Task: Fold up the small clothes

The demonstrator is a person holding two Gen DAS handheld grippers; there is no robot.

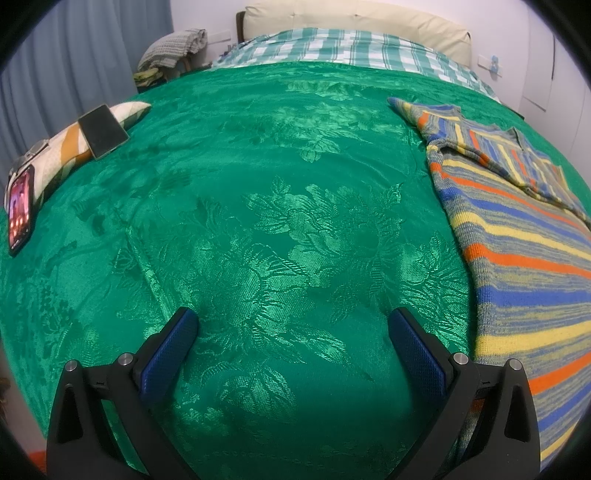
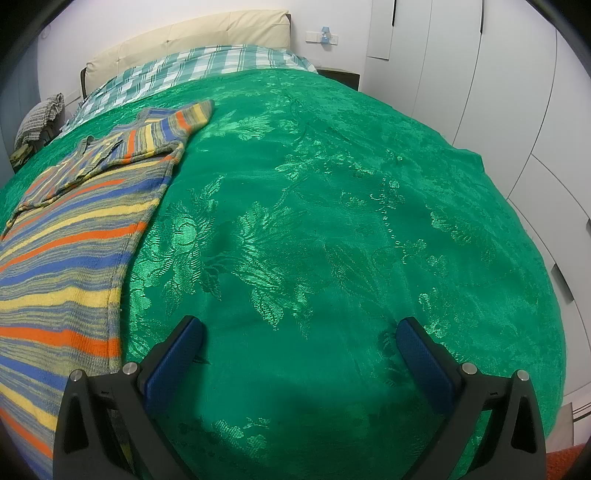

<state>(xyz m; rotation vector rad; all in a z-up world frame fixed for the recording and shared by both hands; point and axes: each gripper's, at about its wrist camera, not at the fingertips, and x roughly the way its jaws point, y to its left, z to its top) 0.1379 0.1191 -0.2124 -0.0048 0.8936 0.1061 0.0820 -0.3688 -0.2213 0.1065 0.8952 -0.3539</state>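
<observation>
A striped knit sweater in grey, blue, yellow and orange lies flat on the green bedspread. One sleeve is folded across its chest. It lies to the right in the left wrist view and to the left in the right wrist view. My left gripper is open and empty above the bedspread, left of the sweater. My right gripper is open and empty above the bedspread, right of the sweater.
Two phones lie on a patterned cushion at the bed's left edge. A plaid sheet and cream headboard are at the far end. White wardrobe doors stand to the right. Grey curtain hangs at left.
</observation>
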